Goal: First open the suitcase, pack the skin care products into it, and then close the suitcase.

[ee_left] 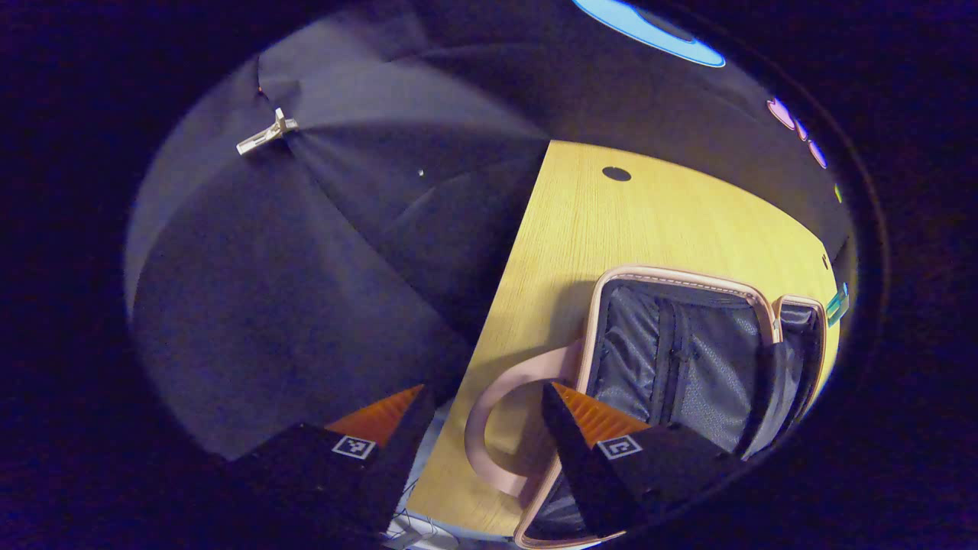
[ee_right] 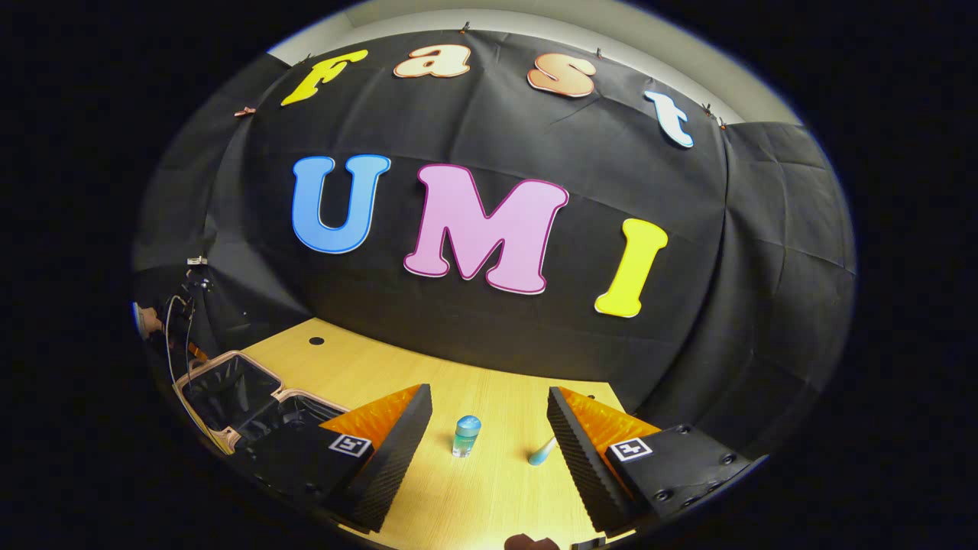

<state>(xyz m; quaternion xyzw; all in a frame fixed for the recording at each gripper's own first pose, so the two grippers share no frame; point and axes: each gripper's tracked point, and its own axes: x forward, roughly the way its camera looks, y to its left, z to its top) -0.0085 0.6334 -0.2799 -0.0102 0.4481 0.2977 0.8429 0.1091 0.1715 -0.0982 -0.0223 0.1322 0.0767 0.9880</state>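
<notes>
The suitcase (ee_left: 691, 279) has a pale pink rim and handle and a dark grey, sheeny lining. The surface (ee_left: 657, 221) is yellowish wood grain. At lower centre, a small bottle (ee_right: 465, 436) is clear turquoise with a blue cap.

A staged recording booth, not a lived-in room. Black cloth wall (ee_right: 535, 321) wraps the back and both sides, creased and hung from small clips (ee_left: 266, 134) along the top, with a strip of pale plain wall (ee_right: 611, 30) peeking above it. One light wood-grain table (ee_right: 474, 496) with a round cable hole (ee_right: 316, 341), office-desk style, stands against the cloth. Off at the left edge, loose cables (ee_right: 179, 328) hang on some dark stand or rig, too small to make out. Under the table's near edge, more wires (ee_left: 416, 527) trail.
</notes>
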